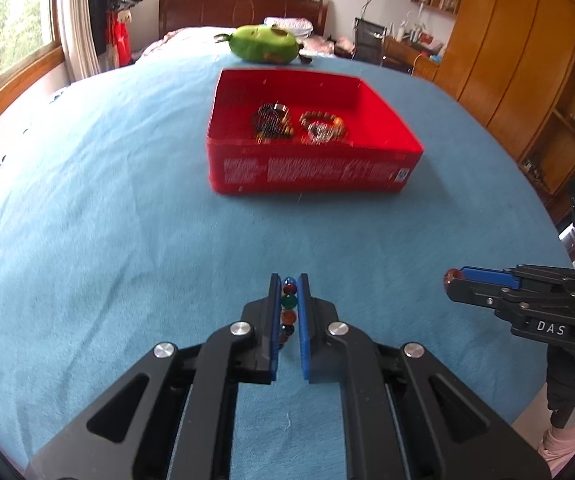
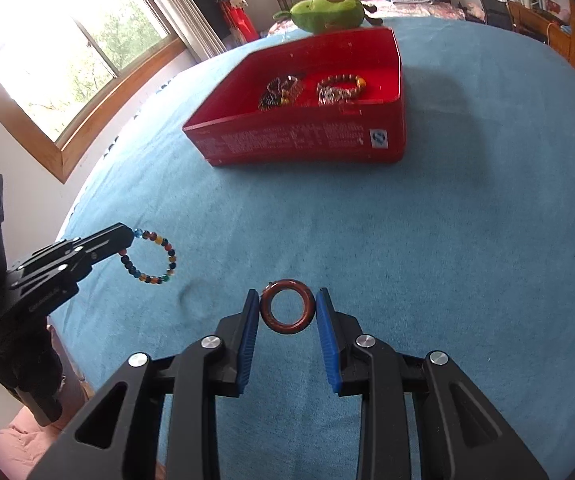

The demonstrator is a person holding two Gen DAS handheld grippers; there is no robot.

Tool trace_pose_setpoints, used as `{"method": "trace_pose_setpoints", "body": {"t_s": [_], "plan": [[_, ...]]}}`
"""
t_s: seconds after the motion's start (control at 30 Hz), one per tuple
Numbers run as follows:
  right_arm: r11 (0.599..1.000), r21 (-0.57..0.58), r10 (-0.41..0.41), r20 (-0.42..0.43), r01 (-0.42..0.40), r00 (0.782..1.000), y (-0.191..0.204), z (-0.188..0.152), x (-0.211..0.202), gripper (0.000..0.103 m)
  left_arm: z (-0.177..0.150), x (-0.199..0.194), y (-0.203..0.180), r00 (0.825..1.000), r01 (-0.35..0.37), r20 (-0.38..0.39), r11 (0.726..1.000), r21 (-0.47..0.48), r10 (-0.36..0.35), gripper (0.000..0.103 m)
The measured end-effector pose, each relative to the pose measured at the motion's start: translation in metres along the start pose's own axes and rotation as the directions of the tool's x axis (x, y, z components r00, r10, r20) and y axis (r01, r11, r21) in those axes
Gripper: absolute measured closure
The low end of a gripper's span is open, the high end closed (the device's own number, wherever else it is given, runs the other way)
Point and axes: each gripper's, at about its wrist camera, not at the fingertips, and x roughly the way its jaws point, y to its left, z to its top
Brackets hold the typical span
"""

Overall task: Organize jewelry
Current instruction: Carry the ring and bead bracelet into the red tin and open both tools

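Note:
My left gripper [image 1: 289,286] is shut on a multicoloured bead bracelet [image 1: 288,304], held edge-on above the blue cloth; the bracelet hangs as a loop from it in the right wrist view [image 2: 155,258]. My right gripper [image 2: 287,300] is shut on a reddish-brown bangle ring [image 2: 287,306], whose edge shows at the tip in the left wrist view [image 1: 450,278]. A red open box [image 1: 311,172] stands ahead of both grippers and also shows in the right wrist view [image 2: 295,144]. It holds several bracelets [image 1: 299,122].
A blue cloth [image 1: 107,200] covers the bed-like surface. A green avocado plush [image 1: 265,44] lies behind the box. Windows are on the left, wooden wardrobes [image 1: 507,60] and a desk on the right. The surface edge drops off at the near left in the right wrist view.

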Motion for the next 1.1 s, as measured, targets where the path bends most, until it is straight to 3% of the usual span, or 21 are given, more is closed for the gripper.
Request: {"method": "trace_pose_setpoints", "body": {"t_s": [0.27, 0.6, 0.8, 1.1], "plan": [[1.0, -0.025, 0.012, 0.062, -0.01, 0.998, 0.01, 0.034, -0.017, 0.074, 0.049, -0.01, -0.006, 0.996, 0.002, 0.084, 1.0, 0.0, -0.002, 0.097], [1.0, -0.025, 0.012, 0.135, -0.008, 0.991, 0.012, 0.11, -0.017, 0.074, 0.13, -0.007, -0.013, 0.979, 0.002, 0.204, 1.0, -0.013, 0.001, 0.097], [1.0, -0.001, -0.01, 0.153, 0.01, 0.988, -0.001, 0.158, 0.006, 0.074, 0.169, 0.035, -0.011, 0.981, -0.001, 0.191, 1.0, -0.026, 0.006, 0.097], [0.998, 0.056, -0.044, 0.08, 0.039, 0.996, -0.035, 0.196, 0.073, 0.074, 0.2, 0.122, 0.009, 0.996, -0.012, 0.086, 0.998, -0.062, 0.017, 0.097]]}}
